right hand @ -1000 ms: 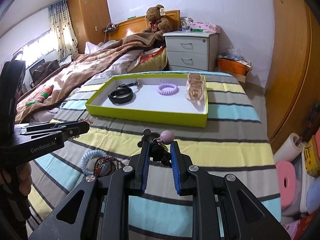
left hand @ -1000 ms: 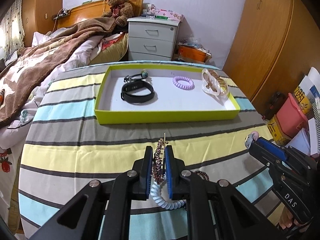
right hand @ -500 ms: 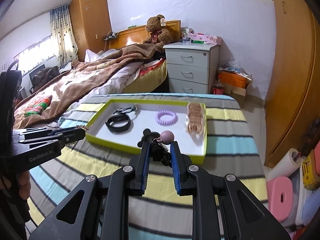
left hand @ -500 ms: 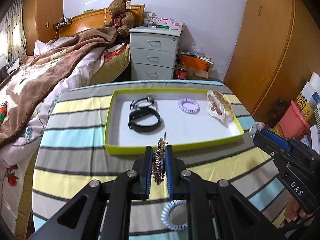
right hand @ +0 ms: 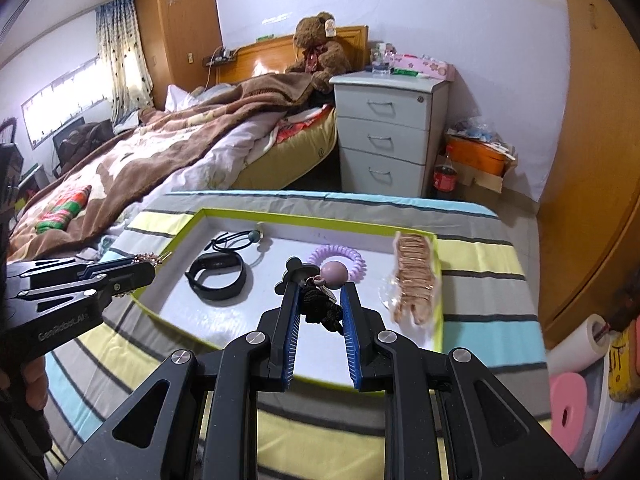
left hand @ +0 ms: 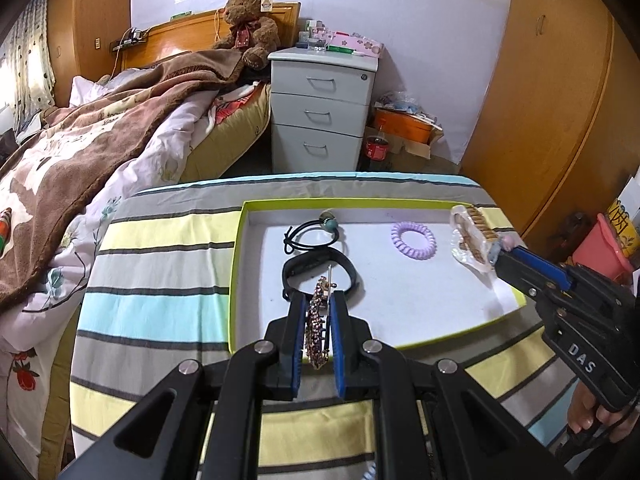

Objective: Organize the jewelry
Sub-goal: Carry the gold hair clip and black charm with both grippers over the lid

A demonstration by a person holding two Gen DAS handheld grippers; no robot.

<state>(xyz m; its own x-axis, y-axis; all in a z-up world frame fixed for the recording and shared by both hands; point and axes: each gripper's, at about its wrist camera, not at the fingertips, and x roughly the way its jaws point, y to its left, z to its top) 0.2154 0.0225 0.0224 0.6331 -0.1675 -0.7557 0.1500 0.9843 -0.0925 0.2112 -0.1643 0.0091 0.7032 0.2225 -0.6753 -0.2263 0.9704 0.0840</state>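
Four pcs already lie in the tray (left hand: 516,304); you've 2 more aloft: left gripper (left hand: 317,320) pinches the beaded clip (left hand: 316,330), right gripper (right hand: 319,310) clamps the black tie (right hand: 320,307), both near its front edge, unreleased.

I note a pale lilac wall (right hand: 500,92) with cartoon stickers near its top. A wooden headboard (right hand: 260,58) stands against it, a brown teddy bear (right hand: 320,54) seated beside. The bed carries a rumpled brown blanket (right hand: 160,152). A white three-drawer nightstand (right hand: 388,132) stands just beside the bed. Daylight enters through a curtained window (right hand: 64,106) at left. Orange-brown wooden wardrobe doors (left hand: 552,112) fill the right side.
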